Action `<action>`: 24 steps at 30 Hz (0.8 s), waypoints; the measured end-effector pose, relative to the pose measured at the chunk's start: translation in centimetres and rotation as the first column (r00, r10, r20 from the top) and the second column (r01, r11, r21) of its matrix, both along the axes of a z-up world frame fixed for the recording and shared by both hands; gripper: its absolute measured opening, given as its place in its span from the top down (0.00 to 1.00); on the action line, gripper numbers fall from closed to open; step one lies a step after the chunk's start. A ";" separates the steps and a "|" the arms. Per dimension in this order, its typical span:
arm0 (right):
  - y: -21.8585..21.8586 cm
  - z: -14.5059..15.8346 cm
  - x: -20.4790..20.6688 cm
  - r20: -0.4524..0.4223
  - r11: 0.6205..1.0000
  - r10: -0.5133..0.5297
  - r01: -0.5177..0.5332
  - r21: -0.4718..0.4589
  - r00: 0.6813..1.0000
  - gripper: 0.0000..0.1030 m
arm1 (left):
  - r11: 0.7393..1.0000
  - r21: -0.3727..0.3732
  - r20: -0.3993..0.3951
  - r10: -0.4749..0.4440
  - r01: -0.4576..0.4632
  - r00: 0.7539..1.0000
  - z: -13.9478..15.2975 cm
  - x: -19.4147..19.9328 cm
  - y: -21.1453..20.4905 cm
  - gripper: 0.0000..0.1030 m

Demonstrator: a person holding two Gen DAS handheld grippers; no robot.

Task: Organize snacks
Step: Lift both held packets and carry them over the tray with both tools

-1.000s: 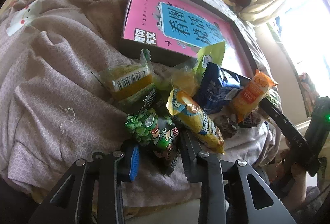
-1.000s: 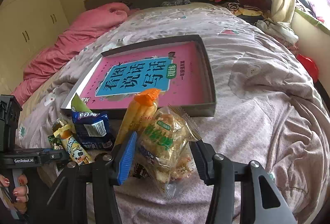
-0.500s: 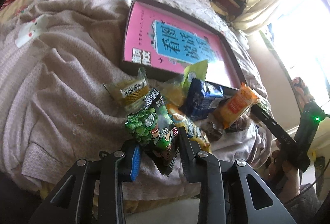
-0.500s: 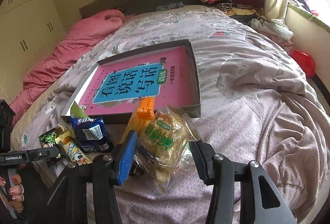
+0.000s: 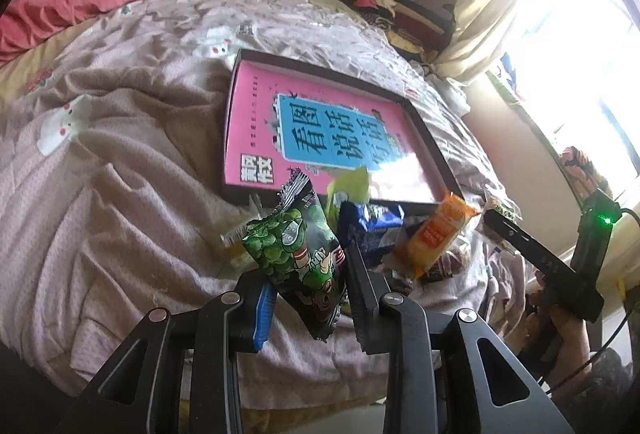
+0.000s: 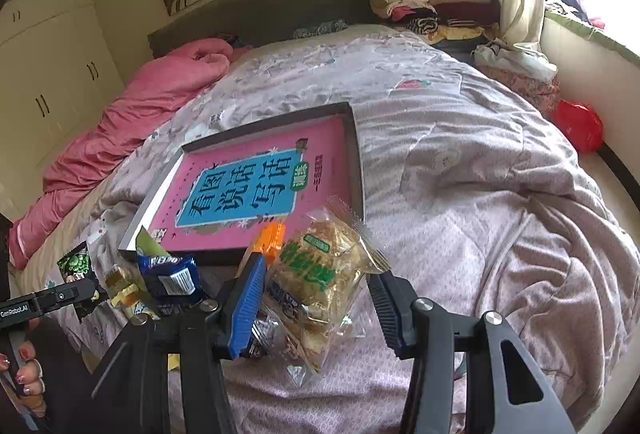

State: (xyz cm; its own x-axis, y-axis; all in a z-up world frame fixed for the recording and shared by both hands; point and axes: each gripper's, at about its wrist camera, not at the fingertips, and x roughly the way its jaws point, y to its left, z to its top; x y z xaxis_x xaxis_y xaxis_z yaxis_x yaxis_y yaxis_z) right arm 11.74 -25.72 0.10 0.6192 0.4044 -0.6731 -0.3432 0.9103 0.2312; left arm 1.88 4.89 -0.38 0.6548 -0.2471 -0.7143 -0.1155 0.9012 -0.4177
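Gripping a green pea snack packet [image 5: 298, 254] between its two pads, the left gripper [image 5: 308, 298] holds it clear of the bedspread [image 5: 120, 194], the packet tilted with its crimped top edge pointing up toward the tray. The right gripper [image 6: 316, 302] is clamped on a clear bag of golden pastry with green lettering [image 6: 320, 274], the bag squeezed between the blue pad on one side and the dark pad on the other, its lower end hanging loose below the fingers. Behind both lies a shallow dark tray [image 6: 358, 162] on the bed, holding a pink book with a blue title panel [image 6: 256, 190]. Just in front of the tray's near edge sits a small heap of snacks: a blue packet [image 5: 370, 226], an orange packet [image 5: 436, 234] leaning beside it, and a yellowish packet [image 6: 120, 282] partly hidden. A pink quilt [image 6: 132, 122] is bunched along the far side of the bed, and folded clothes [image 6: 424, 2] are stacked by the headboard
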 end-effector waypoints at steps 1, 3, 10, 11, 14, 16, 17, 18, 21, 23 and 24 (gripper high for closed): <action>-0.1 0.1 0.0 0.003 1.000 -0.002 0.002 0.002 1.000 0.50 | 1.000 0.005 0.005 0.003 -0.003 1.000 0.1 0.0 0.1 0.68; -0.2 0.5 0.1 0.011 1.000 -0.005 0.005 0.005 1.000 0.50 | 1.000 0.013 0.020 0.011 -0.011 1.000 0.4 0.1 0.3 0.68; -0.5 1.5 0.8 0.035 1.000 -0.019 0.018 0.014 0.999 0.50 | 0.999 0.020 0.050 0.032 -0.033 0.998 1.1 0.6 1.1 0.68; -0.4 1.6 0.9 0.038 1.000 -0.019 0.018 0.015 0.999 0.50 | 0.999 0.020 0.053 0.033 -0.034 0.998 1.2 0.8 1.2 0.68; -0.1 1.8 1.1 0.046 1.000 -0.017 0.016 0.016 0.999 0.50 | 0.999 0.022 0.059 0.032 -0.034 0.998 1.4 1.4 1.3 0.68; 0.1 2.0 1.4 0.052 1.000 -0.015 0.014 0.018 0.999 0.50 | 0.999 0.022 0.062 0.033 -0.034 0.998 1.5 1.8 1.3 0.68; 0.2 2.1 1.5 0.054 1.000 -0.014 0.013 0.020 0.998 0.50 | 0.999 0.021 0.064 0.036 -0.037 0.997 1.6 2.1 1.4 0.68; 0.4 2.2 1.8 0.057 1.000 -0.014 0.012 0.024 0.998 0.50 | 0.999 0.020 0.067 0.035 -0.037 0.997 1.7 2.3 1.5 0.68; 1.0 2.4 2.2 0.064 1.000 -0.010 0.008 0.028 0.998 0.50 | 0.999 0.019 0.075 0.040 -0.042 0.996 1.9 2.9 1.8 0.68; 1.3 2.6 2.6 0.069 0.999 -0.008 0.005 0.033 0.998 0.50 | 0.999 0.020 0.079 0.044 -0.045 0.996 2.0 3.5 2.0 0.68; 1.6 2.7 2.8 0.071 0.999 -0.007 0.005 0.035 0.997 0.50 | 0.999 0.020 0.082 0.044 -0.045 0.996 2.0 3.9 2.1 0.68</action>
